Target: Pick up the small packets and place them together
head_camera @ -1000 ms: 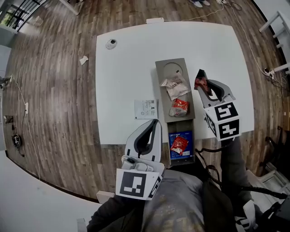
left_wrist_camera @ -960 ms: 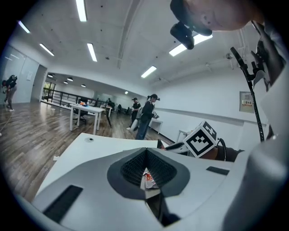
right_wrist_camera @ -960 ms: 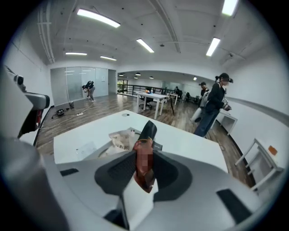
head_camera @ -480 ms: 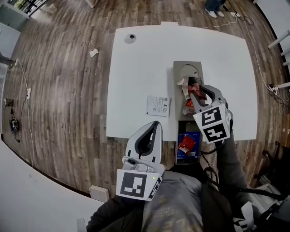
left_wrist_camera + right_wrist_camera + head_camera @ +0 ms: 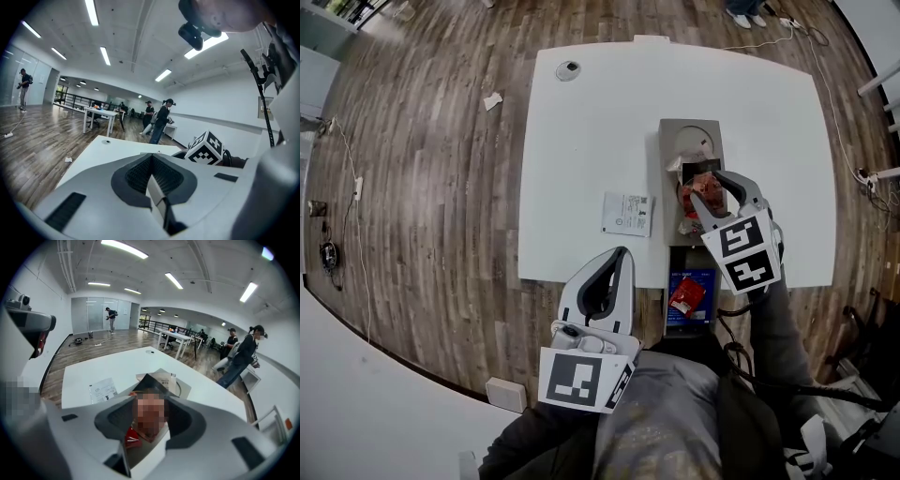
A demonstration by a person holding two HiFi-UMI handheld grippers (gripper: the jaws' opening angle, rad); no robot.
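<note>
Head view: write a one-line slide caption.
Above the grey tray of packets, the right gripper has just been opening its jaws around a red packet; left gripper idle, shut.

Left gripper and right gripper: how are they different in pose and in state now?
The left gripper has its jaws together, with nothing between them; the right gripper has jaws apart that have just been opening, with a packet between them. The left gripper hangs by the white table's near edge; the right gripper reaches over the grey tray. Both carry a cube with square markers.
</note>
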